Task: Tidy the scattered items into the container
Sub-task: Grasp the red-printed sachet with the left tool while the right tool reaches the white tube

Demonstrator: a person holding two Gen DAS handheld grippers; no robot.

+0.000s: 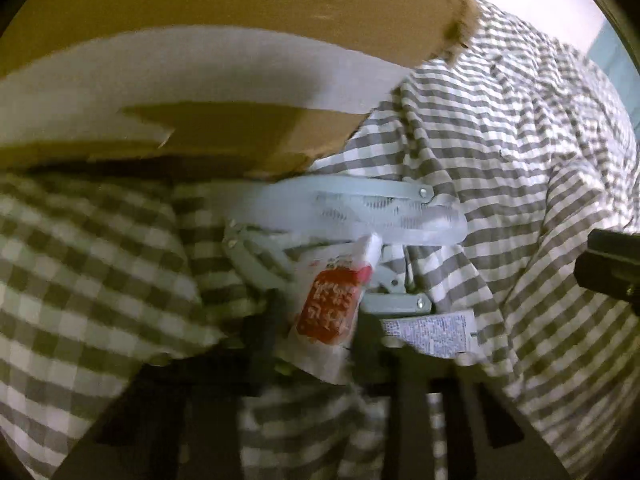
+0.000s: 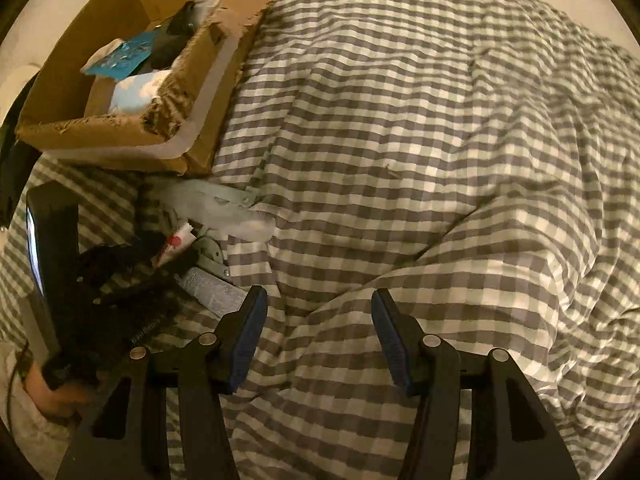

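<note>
At the far left of the right wrist view the cardboard box point(image 2: 132, 60) sits on the checked bedspread point(image 2: 420, 152), its torn rim ragged; inside lie a teal packet point(image 2: 120, 54), something dark point(image 2: 172, 44) and a white-and-blue pack point(image 2: 134, 90). Just below the box, the left claw point(image 2: 160, 260) comes down among a small heap: a pale folding hanger point(image 2: 224, 204) lies against the box's foot, and a printed tube point(image 2: 214, 288) rests beside it on the bed. In the left wrist view the left claw point(image 1: 320, 320) is clenched on a red-and-white sachet point(image 1: 328, 308), its dark fingers pressed to either side of the packet; the hanger point(image 1: 360, 208) lies just beyond it, touching the box's point(image 1: 224, 140) lower edge, and the tube point(image 1: 432, 332) sits just to the right of the sachet. Further right, in the right wrist view, the right claw point(image 2: 318, 340) hovers over bare bedspread, released, its blue pads point(image 2: 250, 340) well apart with only cloth between them; beyond it the checked cover runs in rumpled folds to the frame's edge.
</note>
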